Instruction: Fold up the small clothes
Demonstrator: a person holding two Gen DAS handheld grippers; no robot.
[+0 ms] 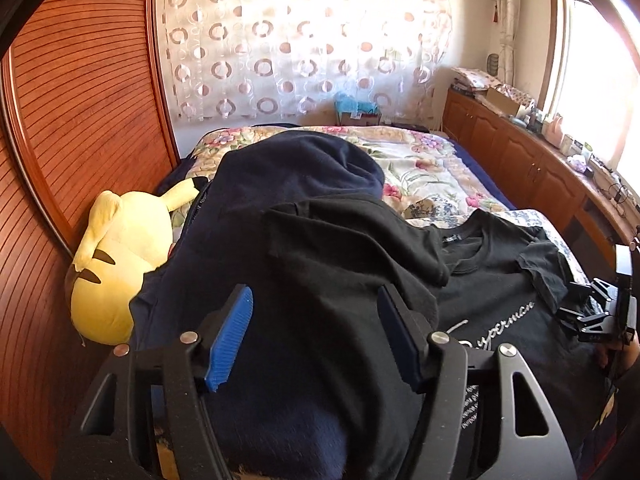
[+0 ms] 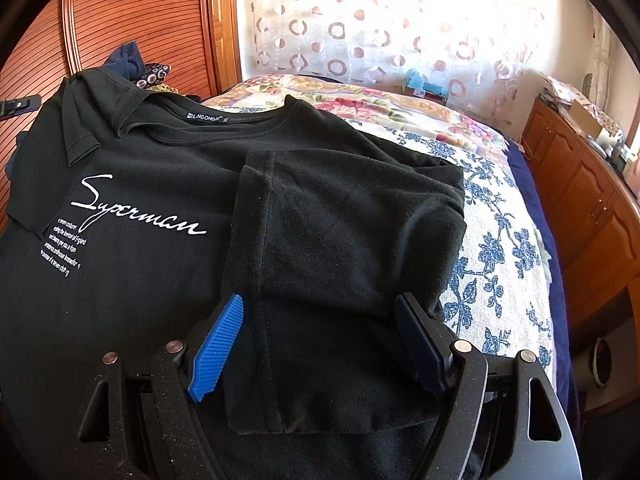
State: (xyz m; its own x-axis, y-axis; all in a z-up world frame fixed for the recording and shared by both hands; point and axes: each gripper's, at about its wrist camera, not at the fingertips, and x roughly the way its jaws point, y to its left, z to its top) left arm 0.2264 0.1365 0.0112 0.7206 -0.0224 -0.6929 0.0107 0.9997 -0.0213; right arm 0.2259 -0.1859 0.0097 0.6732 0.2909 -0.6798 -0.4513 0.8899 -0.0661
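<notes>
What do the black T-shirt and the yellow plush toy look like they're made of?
Black T-shirt: looks like soft matte cotton knit, with stitched hems, lint specks and white print. Yellow plush toy: looks like short fuzzy pile fabric over soft stuffing, going by its rounded, squashed shape.

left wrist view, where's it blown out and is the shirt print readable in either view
Left wrist view: the window at right is blown out to white, and the black t-shirt print is partly cut off. Right wrist view: the curtain glares, yet the script print reads sharp; both views bend at the edges.
</notes>
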